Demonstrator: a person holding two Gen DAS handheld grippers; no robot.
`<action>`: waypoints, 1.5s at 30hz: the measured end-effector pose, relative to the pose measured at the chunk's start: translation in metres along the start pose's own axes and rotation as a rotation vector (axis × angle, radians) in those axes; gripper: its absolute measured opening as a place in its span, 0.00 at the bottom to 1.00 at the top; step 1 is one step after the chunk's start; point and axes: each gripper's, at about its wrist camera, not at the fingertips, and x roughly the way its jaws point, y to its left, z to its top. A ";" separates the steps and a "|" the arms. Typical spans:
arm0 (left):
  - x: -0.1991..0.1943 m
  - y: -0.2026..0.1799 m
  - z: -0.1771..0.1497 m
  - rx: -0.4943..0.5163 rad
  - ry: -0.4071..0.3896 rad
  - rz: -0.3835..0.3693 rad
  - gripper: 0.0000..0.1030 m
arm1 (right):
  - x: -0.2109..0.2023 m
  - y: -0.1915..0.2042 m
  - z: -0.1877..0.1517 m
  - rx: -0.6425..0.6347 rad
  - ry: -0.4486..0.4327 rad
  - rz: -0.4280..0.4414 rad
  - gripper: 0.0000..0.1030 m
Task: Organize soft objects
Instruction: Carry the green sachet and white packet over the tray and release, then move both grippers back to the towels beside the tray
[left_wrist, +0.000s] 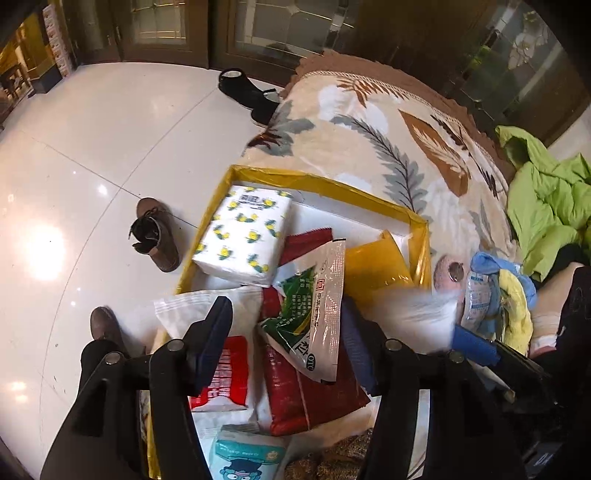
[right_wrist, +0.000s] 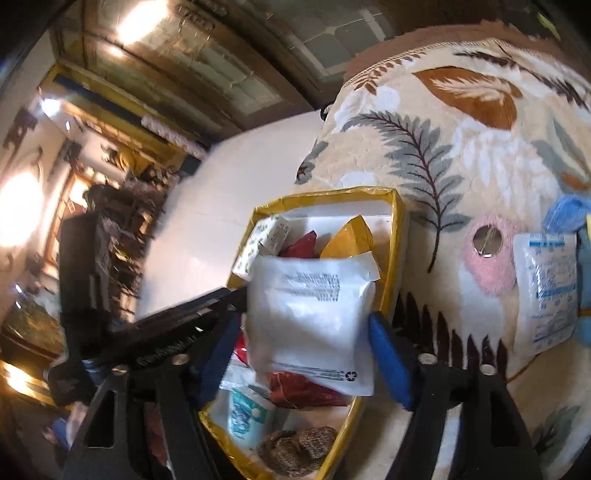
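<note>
Two tongs working: right tongs (right_wrist: 306, 354) clamping white pouch (right_wrist: 310, 314) over yellow-rimmed box (right_wrist: 397, 236), left tongs (left_wrist: 284, 347) gaping empty; lower it flat before releasing

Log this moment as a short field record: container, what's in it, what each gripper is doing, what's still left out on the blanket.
container: yellow-rimmed box on the leaf-print blanket
contents: lemon-print tissue pack, red packets, green-and-white sachet, yellow pouch
right gripper: shut on white pouch, held over the box
left gripper: open, empty, over the box
left out: pink roll, clear printed packet, blue cloth
</note>
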 end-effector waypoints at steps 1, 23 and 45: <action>-0.001 0.002 0.000 0.000 -0.003 0.001 0.56 | 0.003 0.002 0.001 -0.004 0.016 0.004 0.76; -0.016 -0.074 -0.057 0.141 -0.112 0.031 0.64 | -0.092 -0.050 -0.056 0.062 -0.125 -0.002 0.77; 0.002 -0.177 -0.108 0.341 -0.093 0.010 0.70 | -0.176 -0.148 -0.105 0.253 -0.255 -0.071 0.78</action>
